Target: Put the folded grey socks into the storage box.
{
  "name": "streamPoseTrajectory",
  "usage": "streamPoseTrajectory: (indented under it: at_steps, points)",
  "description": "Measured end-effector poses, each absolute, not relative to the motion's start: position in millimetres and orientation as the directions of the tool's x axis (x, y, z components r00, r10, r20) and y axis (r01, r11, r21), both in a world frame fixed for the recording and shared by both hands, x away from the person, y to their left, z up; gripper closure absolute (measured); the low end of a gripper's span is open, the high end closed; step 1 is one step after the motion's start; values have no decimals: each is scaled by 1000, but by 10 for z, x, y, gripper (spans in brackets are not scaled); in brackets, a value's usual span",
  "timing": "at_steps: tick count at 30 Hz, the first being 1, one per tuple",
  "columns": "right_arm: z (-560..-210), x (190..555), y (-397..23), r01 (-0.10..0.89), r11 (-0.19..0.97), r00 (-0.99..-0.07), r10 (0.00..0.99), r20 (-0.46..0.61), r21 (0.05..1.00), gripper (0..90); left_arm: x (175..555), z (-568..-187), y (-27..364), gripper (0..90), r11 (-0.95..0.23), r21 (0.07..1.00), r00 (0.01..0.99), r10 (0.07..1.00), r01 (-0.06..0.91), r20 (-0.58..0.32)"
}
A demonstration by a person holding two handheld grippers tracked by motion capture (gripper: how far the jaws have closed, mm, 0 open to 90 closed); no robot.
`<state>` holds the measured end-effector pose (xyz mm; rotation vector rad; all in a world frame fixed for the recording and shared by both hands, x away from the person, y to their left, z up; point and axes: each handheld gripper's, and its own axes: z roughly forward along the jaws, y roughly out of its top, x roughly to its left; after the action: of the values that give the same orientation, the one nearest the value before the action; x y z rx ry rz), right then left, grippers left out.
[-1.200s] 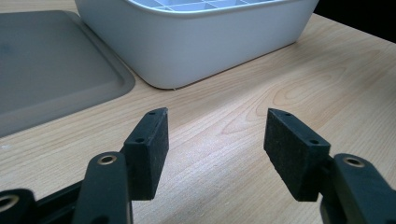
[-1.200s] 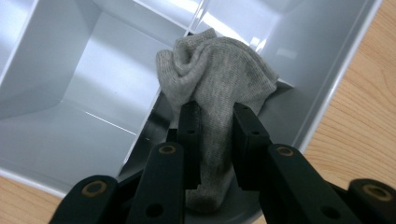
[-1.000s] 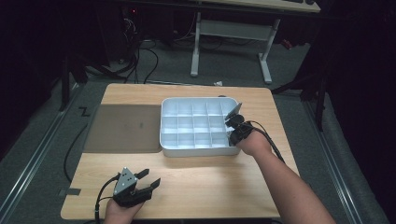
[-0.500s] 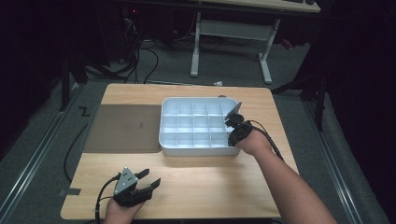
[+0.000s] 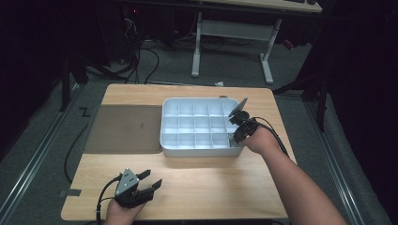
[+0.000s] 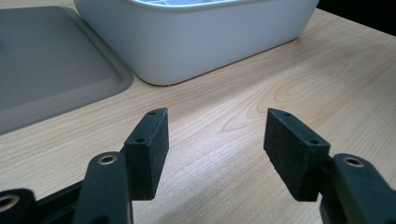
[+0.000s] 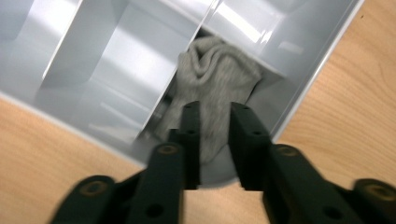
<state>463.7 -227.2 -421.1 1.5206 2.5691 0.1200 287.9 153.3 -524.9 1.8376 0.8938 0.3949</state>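
Right hand-held gripper (image 7: 215,140) pinches grey sock (image 7: 219,88), jaws just been closing on it. Sock sits in corner compartment of white tray (image 5: 202,151), centre right of high view. We lift straight, slowly, clear of dividers. Left hand-held gripper (image 6: 215,140) wide, holds nothing, on worktop (image 5: 211,187).

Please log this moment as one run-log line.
right gripper: shut on grey sock, jaws just closing | sock: in corner compartment of white tray | left gripper: open, idle

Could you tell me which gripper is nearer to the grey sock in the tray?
Right. The right gripper has its jaws around the sock in a corner compartment of the tray; the left gripper rests open on the table, well short of the tray.
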Motion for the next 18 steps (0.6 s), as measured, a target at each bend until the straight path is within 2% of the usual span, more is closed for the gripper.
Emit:
streamPoseTrajectory:
  at_steps: [1, 4, 13, 18]
  points:
    - [-4206, 4613, -2268, 865, 482, -472, 876, -95, 140, 838, 2878, -5250, 1532, 408, -211, 892, 671, 730, 399, -127]
    - [-4207, 4580, -2276, 862, 490, -478, 871, -109, 131, 897, 2875, -5250, 1528, 409, -215, 892, 673, 729, 399, -125]
    - [-4446, 4607, -2264, 878, 474, -467, 879, -95, 69, 900, 2873, -5248, 1536, 409, -212, 892, 670, 732, 399, -126]
    - [-4525, 4647, -2236, 865, 501, -495, 863, -96, 41, 900, 2880, -5256, 1540, 409, -211, 891, 669, 733, 401, -128]
